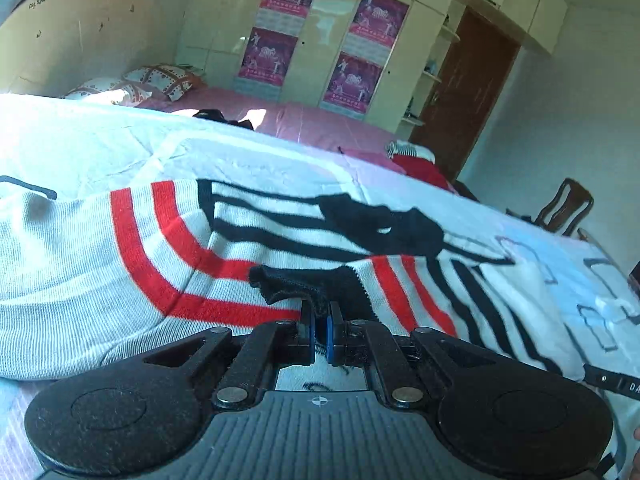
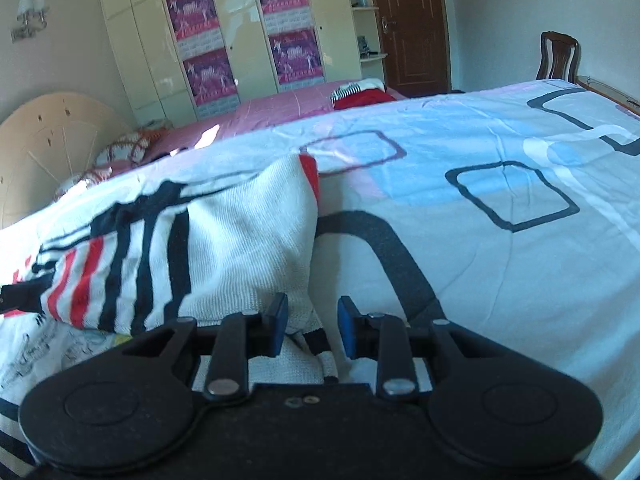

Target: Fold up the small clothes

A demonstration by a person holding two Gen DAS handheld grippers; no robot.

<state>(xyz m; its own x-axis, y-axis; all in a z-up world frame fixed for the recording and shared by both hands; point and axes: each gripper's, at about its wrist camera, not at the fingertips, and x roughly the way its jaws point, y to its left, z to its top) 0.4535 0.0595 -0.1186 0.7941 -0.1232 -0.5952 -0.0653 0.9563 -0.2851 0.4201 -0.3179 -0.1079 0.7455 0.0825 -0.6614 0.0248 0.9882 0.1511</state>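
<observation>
While the left gripper pinches the black trim of the striped sweater spread on the bed sheet, the right gripper has fingers spread around a white fold; the posters' writing is too blurred to read

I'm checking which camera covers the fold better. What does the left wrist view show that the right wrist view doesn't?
Only the left wrist view shows the left tool shut on the black collar edge and the sweater's curved red stripes. Only the right wrist view shows the right tool open around a white knit edge, plus a wall lamp. Both show the striped sweater, patterned bedsheet and wardrobe posters.
</observation>
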